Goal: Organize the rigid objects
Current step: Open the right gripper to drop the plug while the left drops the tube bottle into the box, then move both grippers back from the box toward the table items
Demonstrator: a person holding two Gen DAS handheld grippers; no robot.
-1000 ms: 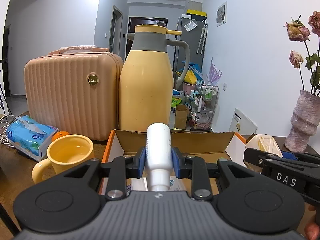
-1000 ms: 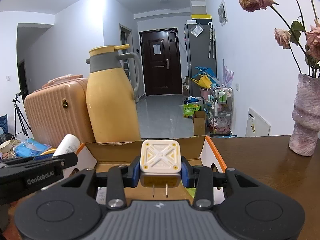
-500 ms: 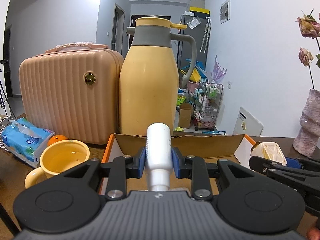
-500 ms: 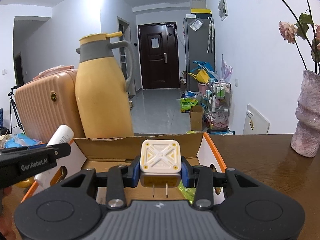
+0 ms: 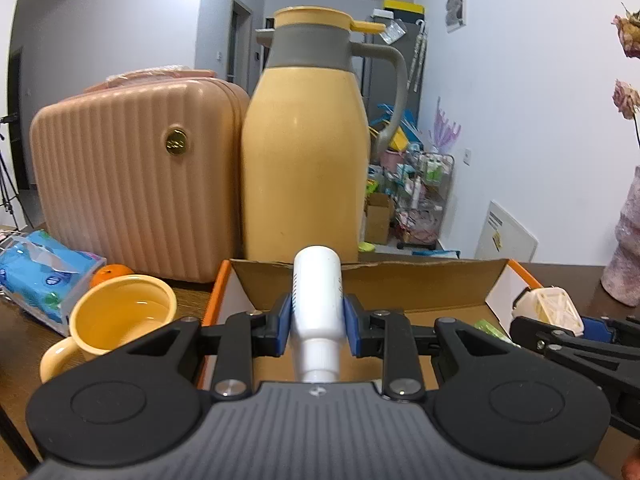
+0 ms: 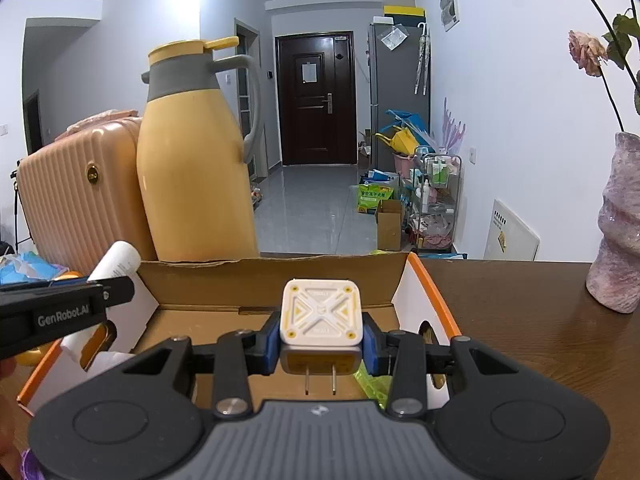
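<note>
My left gripper [image 5: 317, 330] is shut on a white bottle [image 5: 317, 296], held over the near left part of an open cardboard box [image 5: 372, 280] with orange edges. My right gripper [image 6: 321, 346] is shut on a white and yellow plug adapter [image 6: 321, 314], prongs pointing back at the camera, above the box's [image 6: 280, 280] middle. The adapter [image 5: 546, 310] and right gripper show at the right of the left wrist view. The bottle [image 6: 116, 260] and left gripper show at the left of the right wrist view. A green packet [image 6: 374, 380] lies inside the box.
A tall yellow thermos jug [image 5: 306, 140] and a pink ribbed case [image 5: 136, 168] stand just behind the box. A yellow mug [image 5: 116, 320], an orange [image 5: 110, 272] and a blue tissue pack [image 5: 36, 276] lie to the left. A pink vase [image 6: 620, 224] with dried roses stands on the brown table [image 6: 520, 320] at right.
Both grippers have moved forward toward the box with their objects still held. The jug and case loom larger and the box lies closer beneath.
</note>
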